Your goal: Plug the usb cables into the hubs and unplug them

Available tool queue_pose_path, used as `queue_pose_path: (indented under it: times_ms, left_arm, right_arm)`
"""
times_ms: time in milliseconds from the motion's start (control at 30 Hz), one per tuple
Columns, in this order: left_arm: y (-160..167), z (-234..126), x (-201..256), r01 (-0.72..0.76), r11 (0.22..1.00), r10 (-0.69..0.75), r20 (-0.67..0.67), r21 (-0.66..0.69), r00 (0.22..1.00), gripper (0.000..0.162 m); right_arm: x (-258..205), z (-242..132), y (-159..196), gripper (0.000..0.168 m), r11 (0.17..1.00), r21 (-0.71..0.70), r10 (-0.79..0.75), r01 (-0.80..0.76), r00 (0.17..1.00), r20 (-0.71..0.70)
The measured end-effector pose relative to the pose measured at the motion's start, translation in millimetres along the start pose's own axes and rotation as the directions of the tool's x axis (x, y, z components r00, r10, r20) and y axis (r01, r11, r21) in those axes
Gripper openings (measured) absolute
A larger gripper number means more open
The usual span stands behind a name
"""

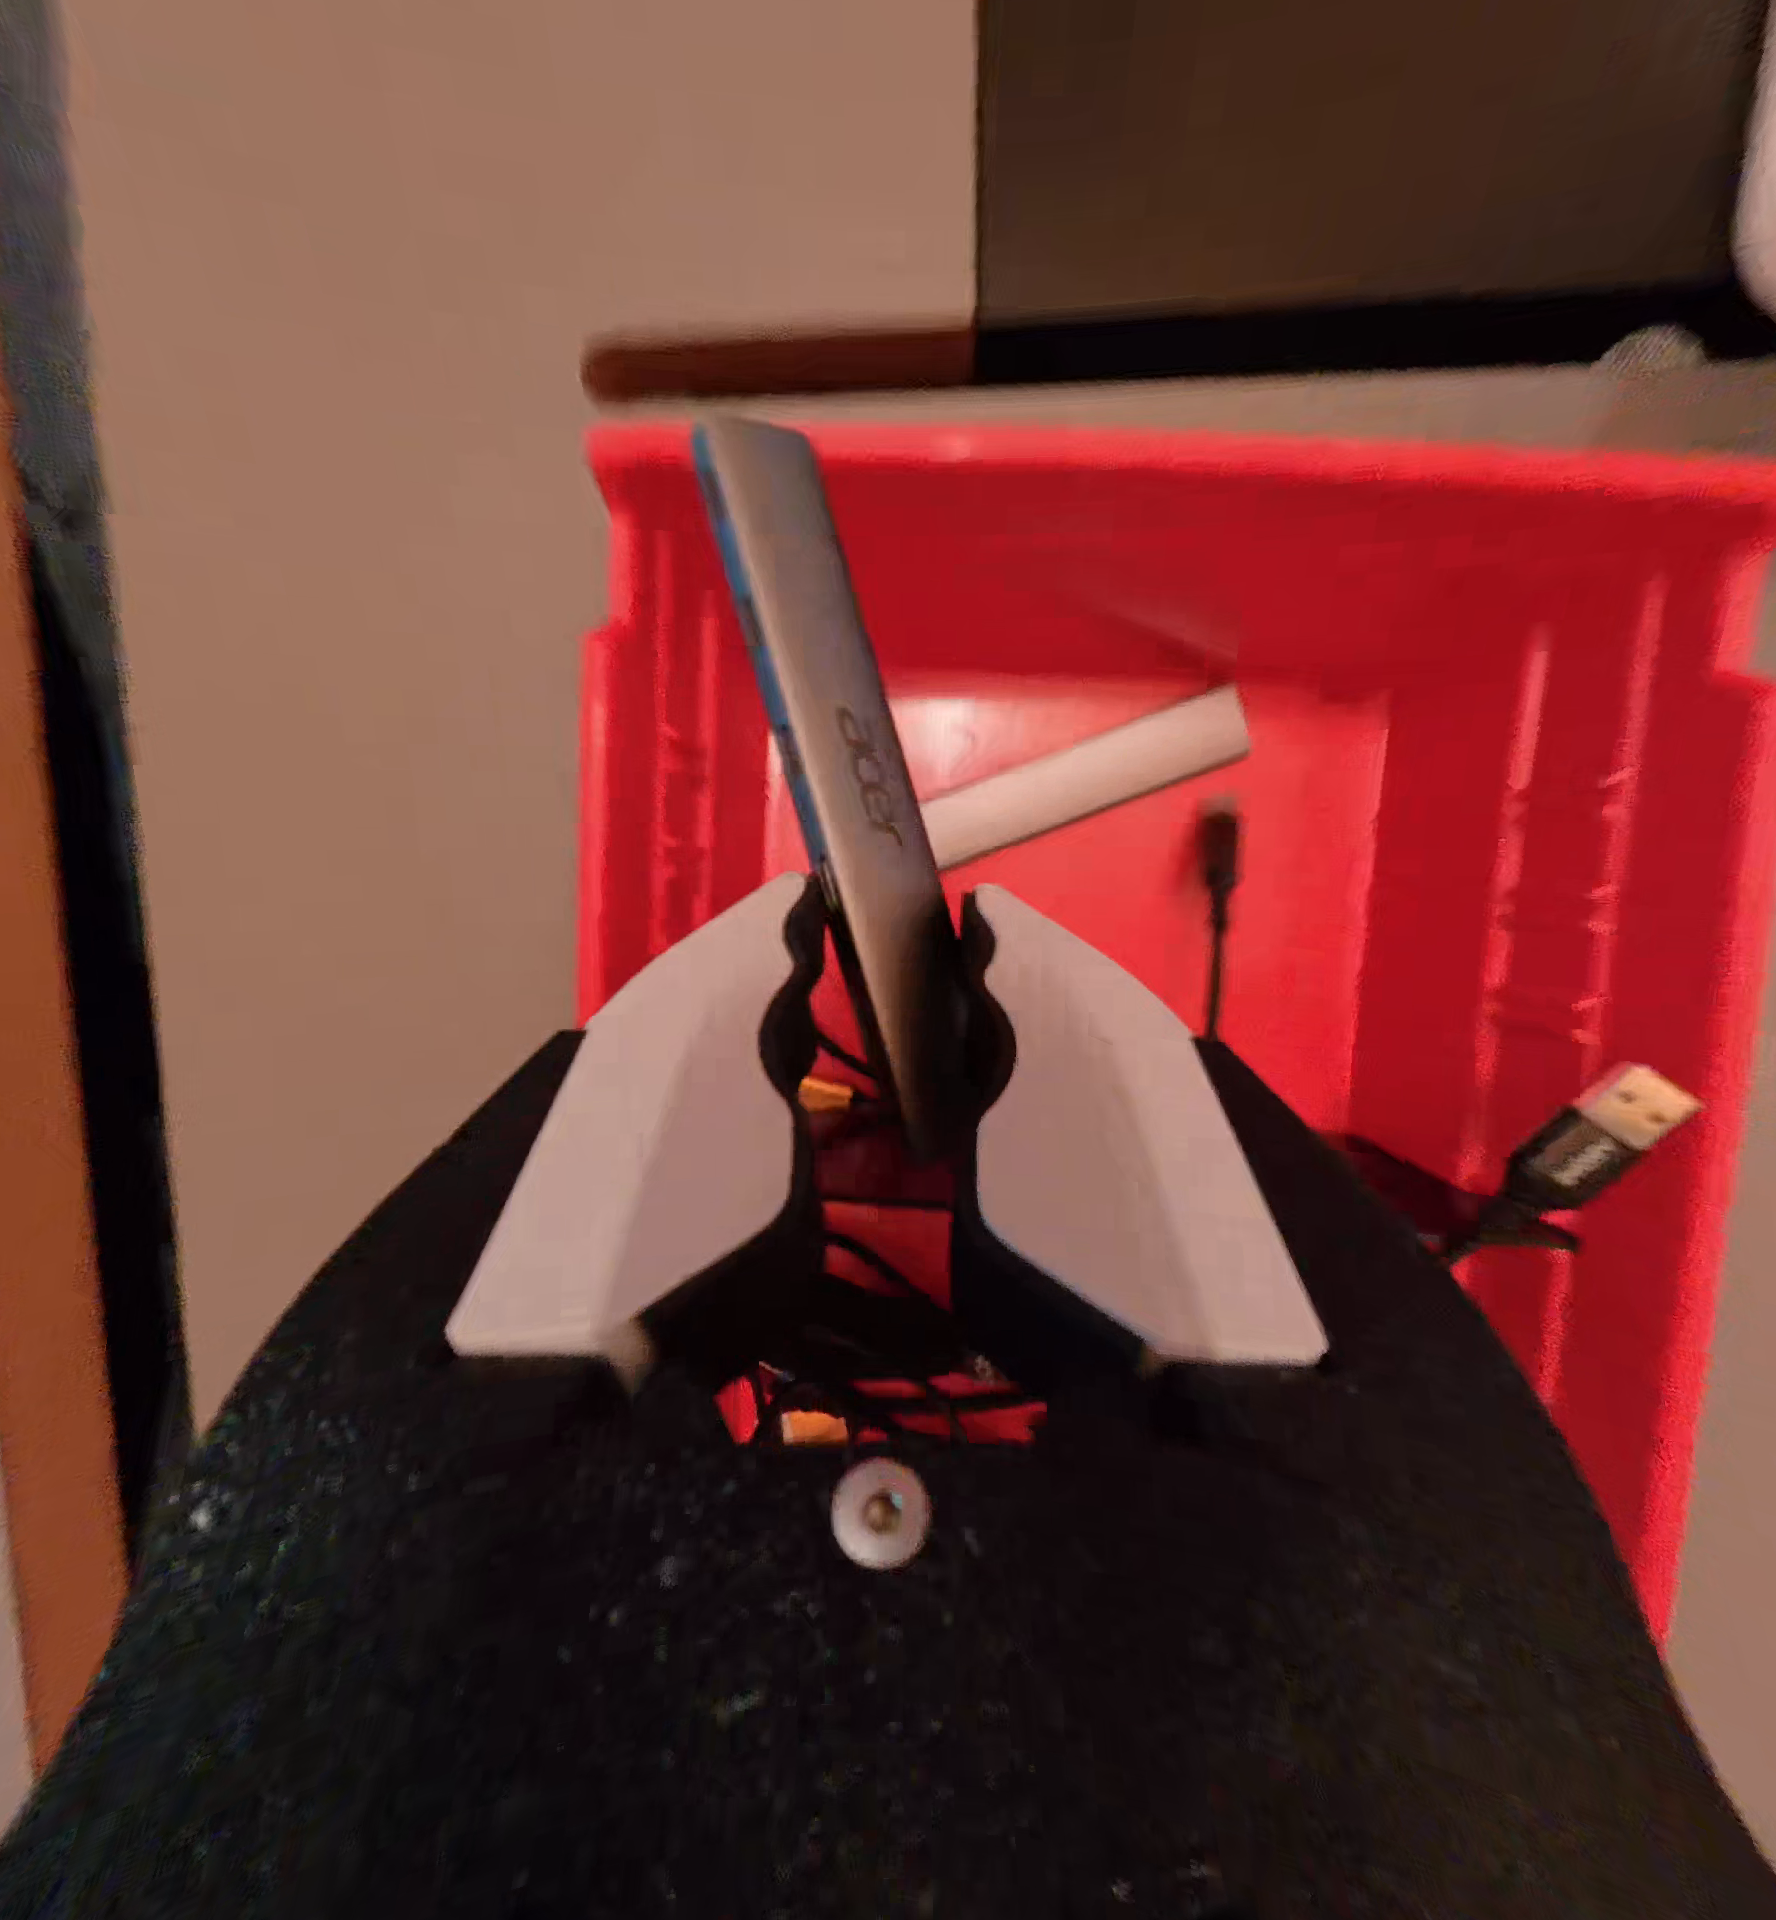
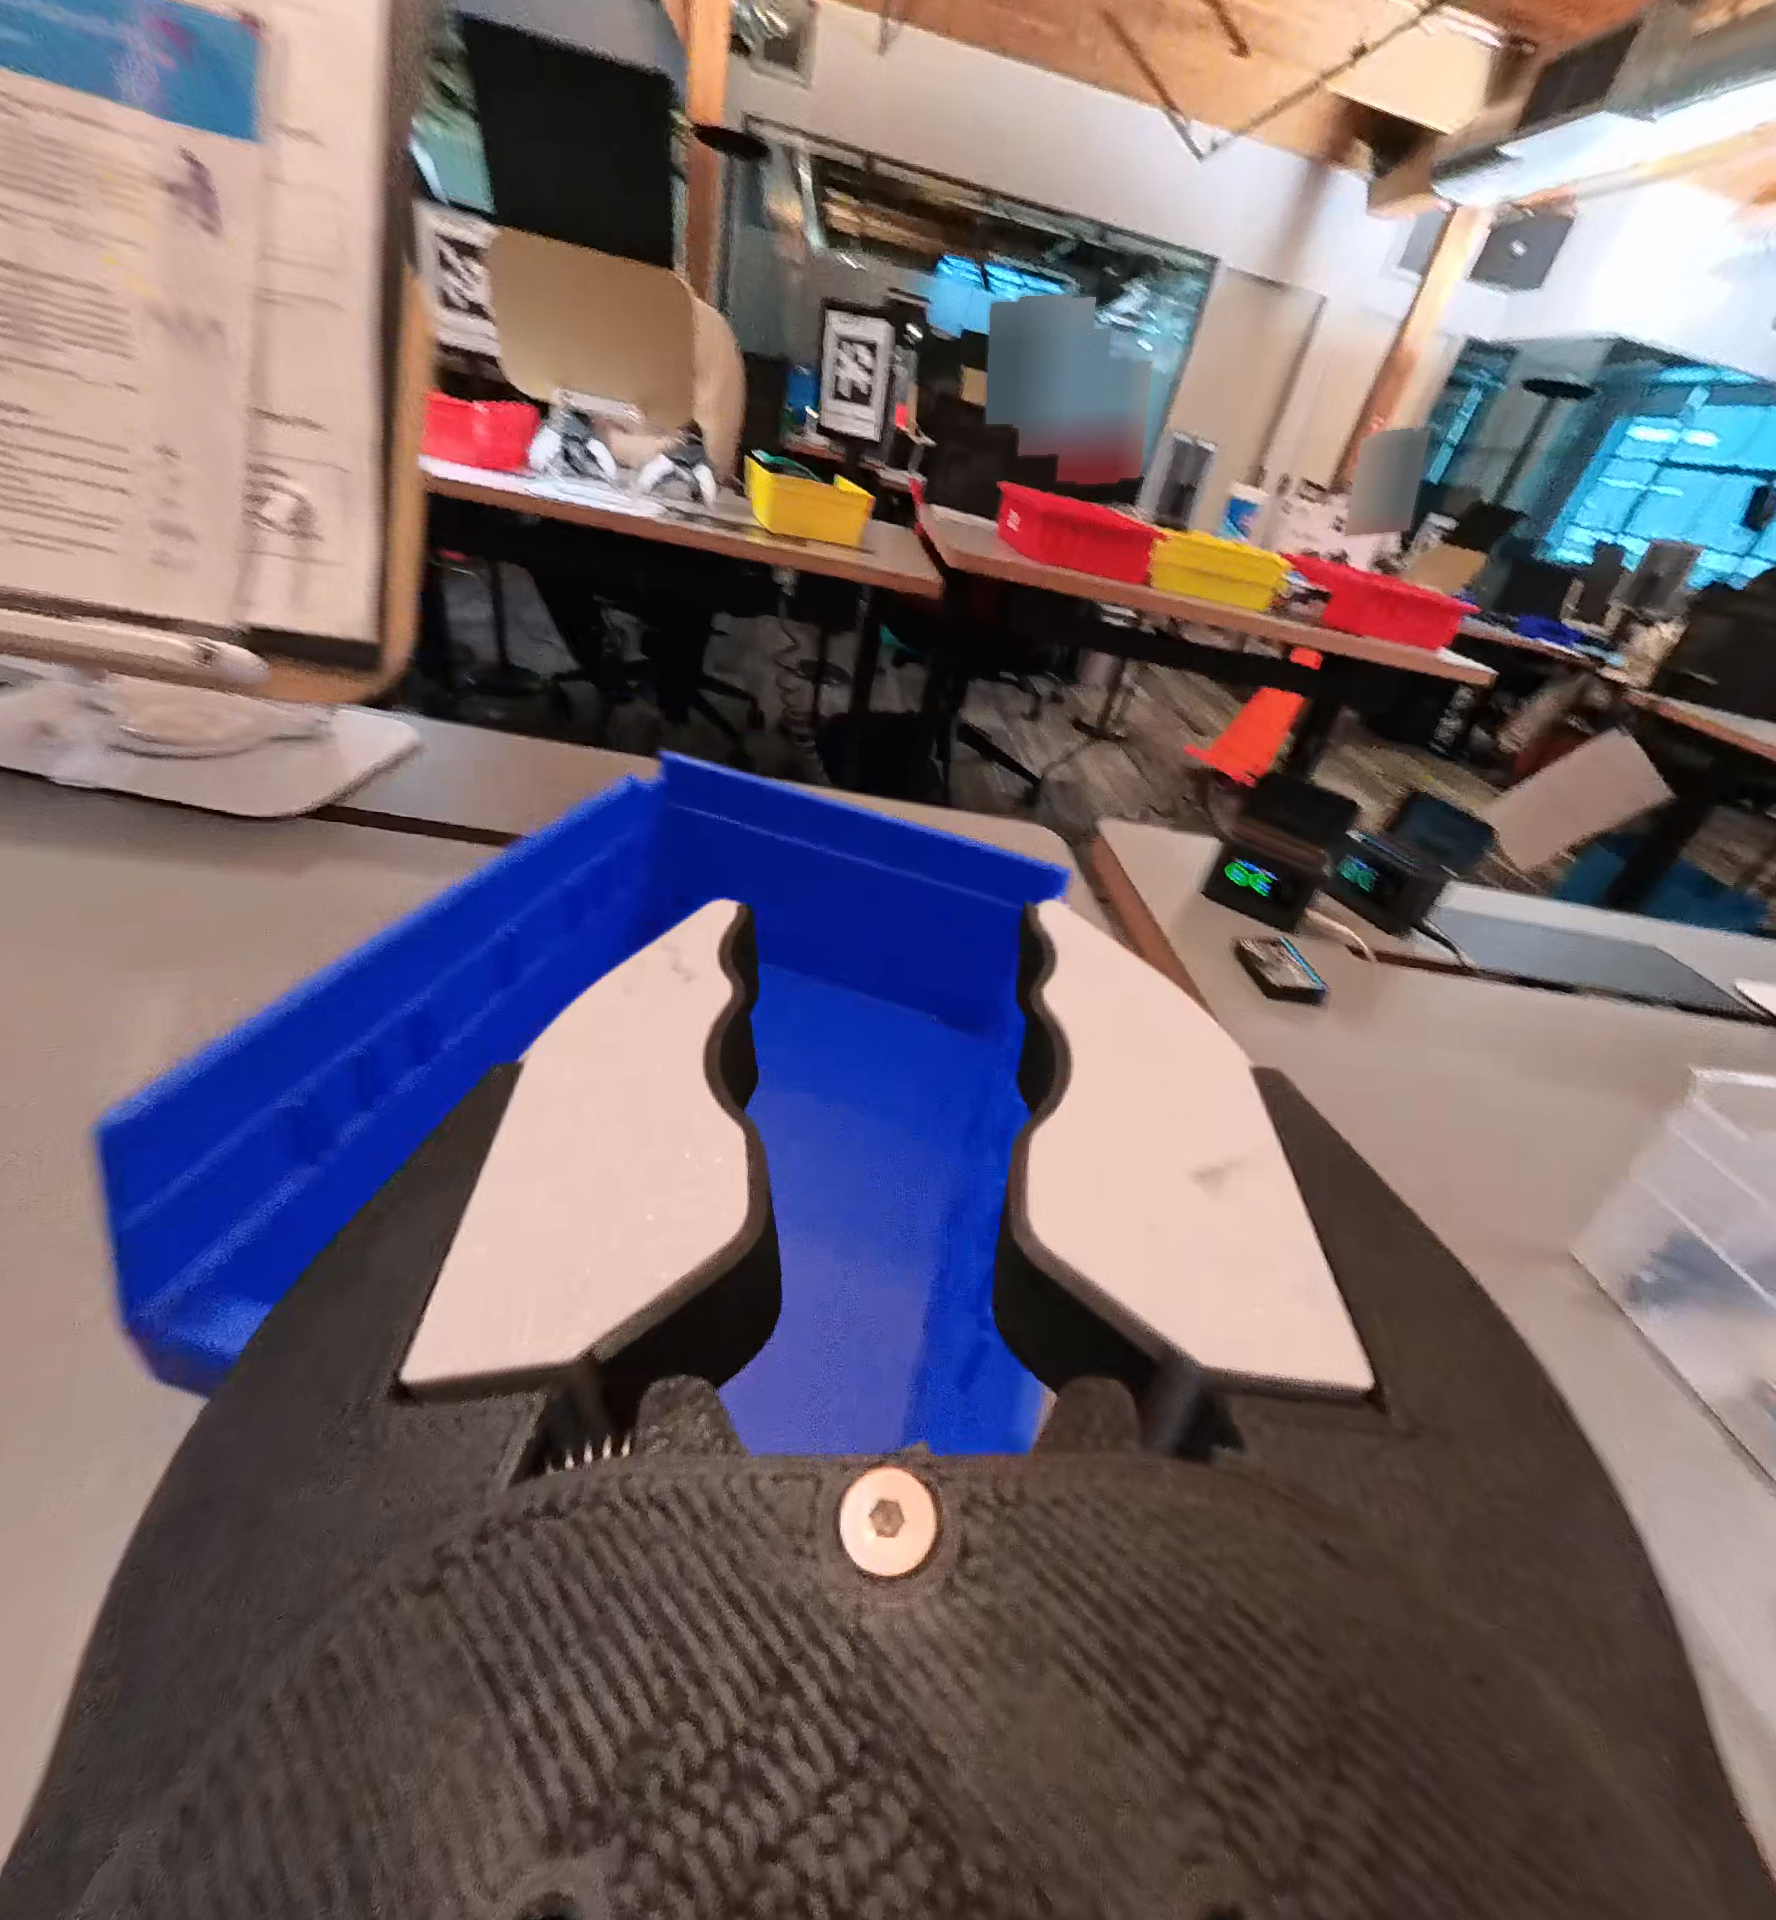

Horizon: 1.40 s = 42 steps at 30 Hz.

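In the left wrist view, my left gripper [image 1: 889, 904] is shut on a slim grey USB hub [image 1: 822, 727] with a blue port edge. It holds the hub on end, tilted up to the left, above a red bin [image 1: 1486, 831]. In the bin lie a white hub [image 1: 1081, 779], a black cable with a small plug [image 1: 1219, 842] and a black cable with a USB-A plug [image 1: 1632, 1112]. More black cables lie under the gripper. In the right wrist view, my right gripper [image 2: 889, 925] is open and empty over a blue bin [image 2: 396, 1039].
The bins stand on a grey table [image 2: 84, 935]. A clear plastic box [image 2: 1736, 1247] stands at the right. A monitor on a stand [image 2: 136, 312] is at the back left. A black device [image 2: 1279, 966] lies beyond the blue bin. Other tables with bins stand farther back. The left gripper's tips are roughly 80 cm from the right gripper's.
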State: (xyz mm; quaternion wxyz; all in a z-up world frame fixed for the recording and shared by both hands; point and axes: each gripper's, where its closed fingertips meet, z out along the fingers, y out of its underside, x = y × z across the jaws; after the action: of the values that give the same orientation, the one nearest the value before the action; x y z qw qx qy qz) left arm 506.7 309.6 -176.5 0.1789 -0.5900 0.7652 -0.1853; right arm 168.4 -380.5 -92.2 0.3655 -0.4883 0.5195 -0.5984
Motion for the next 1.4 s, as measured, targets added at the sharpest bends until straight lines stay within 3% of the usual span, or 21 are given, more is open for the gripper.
queue_pose_path:
  times_ms: [33,233,333,400,500,600,700,800,900,967,1100,1167,1267,1333,1400]
  left_arm:
    - [-10,-13,3,-0.046,0.997,0.046,0.004,0.066,0.999,0.022]
    - [-49,-104,25,-0.286,0.898,0.253,0.142,0.333,0.957,0.018]
    - [-57,-165,67,-0.421,0.762,0.374,0.197,0.492,0.906,0.013]
    - [-47,-203,112,-0.514,0.625,0.476,0.236,0.588,0.847,0.009]
    - [-9,-238,184,-0.628,0.433,0.589,0.324,0.647,0.740,0.009]
    - [50,-248,261,-0.686,0.274,0.686,0.363,0.674,0.631,0.010]
    - [111,-242,327,-0.609,0.232,0.728,0.279,0.759,0.626,0.009]
    - [153,-226,366,-0.507,0.258,0.723,0.184,0.822,0.666,0.009]
    - [180,-211,388,-0.415,0.287,0.715,0.095,0.864,0.692,0.010]
    - [187,-207,391,-0.392,0.290,0.694,0.090,0.873,0.714,0.009]
    - [194,-200,392,-0.330,0.320,0.685,0.024,0.888,0.728,0.010]
    - [196,-210,391,-0.259,0.320,0.710,-0.050,0.911,0.702,0.027]
    - [189,-237,383,-0.150,0.406,0.714,-0.211,0.901,0.667,0.037]
    - [182,-251,384,-0.107,0.494,0.686,-0.311,0.863,0.658,0.038]
    - [180,-253,393,-0.137,0.567,0.677,-0.364,0.813,0.640,0.039]
  right_arm:
    - [-11,0,-7,0.048,1.000,0.025,0.015,-0.016,0.999,0.038]
    - [-86,0,-37,0.046,0.980,0.082,0.145,-0.181,0.934,0.328]
    - [-129,-10,-59,0.045,0.958,0.107,0.182,-0.265,0.855,0.485]
    - [-164,-21,-72,0.045,0.940,0.087,0.211,-0.329,0.764,0.610]
    - [-216,-39,-88,0.047,0.898,0.019,0.277,-0.439,0.600,0.751]
    - [-269,-66,-105,0.054,0.827,-0.077,0.330,-0.557,0.369,0.869]
    - [-302,-83,-112,0.058,0.744,-0.211,0.406,-0.634,0.178,0.896]
    - [-319,-92,-110,0.057,0.694,-0.290,0.460,-0.659,0.097,0.882]
    - [-332,-94,-97,0.054,0.736,-0.284,0.467,-0.615,0.157,0.870]
    - [-335,-97,-91,0.029,0.776,-0.238,0.427,-0.584,0.208,0.880]
    - [-342,-104,-88,0.026,0.852,-0.213,0.350,-0.478,0.219,0.911]
    - [-336,-101,-85,0.025,0.902,-0.154,0.281,-0.403,0.277,0.919]
    - [-324,-93,-75,0.025,0.982,0.068,0.021,-0.177,0.458,0.888]
    - [-323,-89,-68,0.025,0.976,0.217,-0.196,0.026,0.547,0.814]
    - [-330,-89,-64,0.025,0.934,0.318,-0.351,0.163,0.580,0.735]
